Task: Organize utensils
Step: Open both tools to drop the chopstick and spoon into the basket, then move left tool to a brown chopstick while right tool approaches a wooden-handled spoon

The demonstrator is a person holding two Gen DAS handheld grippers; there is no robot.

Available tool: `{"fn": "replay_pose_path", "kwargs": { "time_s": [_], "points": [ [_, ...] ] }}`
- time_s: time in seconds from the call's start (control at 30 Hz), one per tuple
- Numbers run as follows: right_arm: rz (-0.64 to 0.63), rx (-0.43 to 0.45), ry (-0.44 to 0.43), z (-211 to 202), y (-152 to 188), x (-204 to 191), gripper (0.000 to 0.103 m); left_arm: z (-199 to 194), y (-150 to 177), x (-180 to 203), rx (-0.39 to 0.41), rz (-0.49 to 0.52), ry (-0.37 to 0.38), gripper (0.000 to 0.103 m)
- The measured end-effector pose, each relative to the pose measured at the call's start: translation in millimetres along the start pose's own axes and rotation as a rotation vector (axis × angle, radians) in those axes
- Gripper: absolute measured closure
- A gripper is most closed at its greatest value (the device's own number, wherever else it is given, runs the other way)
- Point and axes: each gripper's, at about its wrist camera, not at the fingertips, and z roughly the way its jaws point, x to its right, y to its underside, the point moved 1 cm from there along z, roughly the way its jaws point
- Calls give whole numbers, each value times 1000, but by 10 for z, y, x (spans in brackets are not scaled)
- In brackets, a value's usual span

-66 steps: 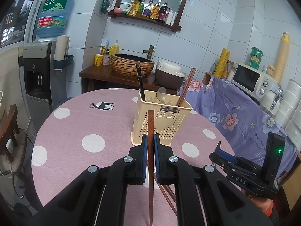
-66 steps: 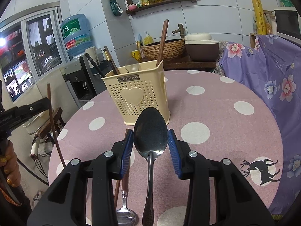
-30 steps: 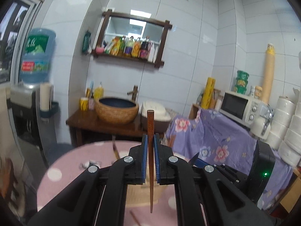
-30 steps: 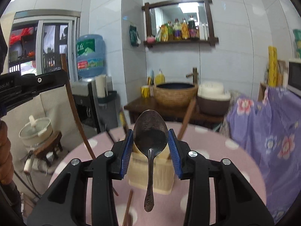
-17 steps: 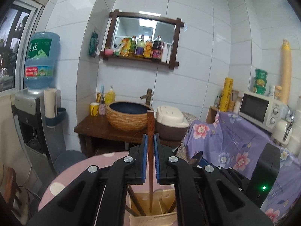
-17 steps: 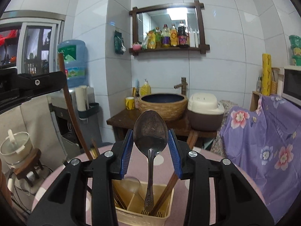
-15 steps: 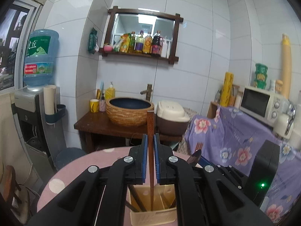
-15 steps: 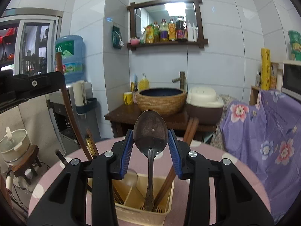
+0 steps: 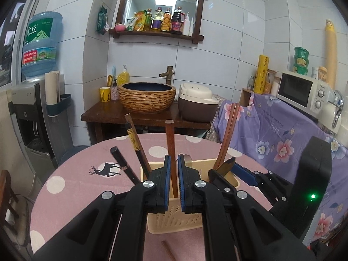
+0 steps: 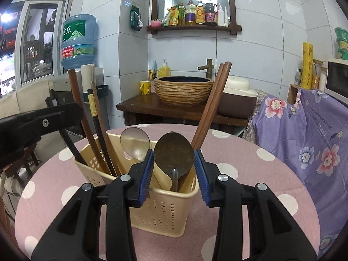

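A cream plastic utensil holder (image 9: 174, 221) stands on the pink polka-dot table (image 9: 71, 187). My left gripper (image 9: 174, 163) is shut on a brown chopstick (image 9: 170, 139), which stands upright with its lower end inside the holder. My right gripper (image 10: 174, 154) sits over the holder (image 10: 161, 213) and its jaws are opening. The metal spoon (image 10: 174, 150) is between the pads with a thin gap on the left, its handle down in a compartment. A second spoon (image 10: 134, 141) and a brown chopstick pair (image 10: 211, 104) lean in the holder.
Dark chopsticks (image 9: 136, 143) lean out of the holder's left side. A loose chopstick (image 9: 168, 250) lies on the table near me. Beyond the table stand a wooden stand with a woven basin (image 9: 146, 97), a water dispenser (image 9: 30, 108) and a floral-covered counter (image 9: 282, 134).
Both grippers have come down onto the holder. The chopstick and the spoon handle now reach deeper inside it. The right jaws stand slightly wider around the spoon bowl.
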Motion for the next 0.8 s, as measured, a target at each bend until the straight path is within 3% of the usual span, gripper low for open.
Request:
{"fn": "replay_pose_path", "kwargs": {
  "time_s": [0.03, 0.1, 0.2, 0.27, 0.4, 0.53, 0.8],
  "points": [
    [0, 10, 0, -45, 13, 2, 61, -36, 7, -14, -3, -6, 8, 94],
    [4, 28, -1, -165, 36, 14, 48, -134, 32, -25, 5, -11, 18, 82],
    [-3, 35, 6, -381, 108, 18, 48, -397, 132, -51, 38, -27, 35, 59],
    [-7, -4, -15, -499, 186, 7, 48, -531, 255, -56, 41, -32, 30, 55],
    [1, -210, -132, -628, 518, -104, 48, -636, 589, -149, -22, -58, -4, 53],
    [-14, -389, -184, -651, 924, -280, 52, -623, 977, -307, -117, -121, -40, 53],
    [-20, -552, -186, -647, 1416, -483, 68, -662, 1368, -489, -210, -186, -62, 53]
  ]
}}
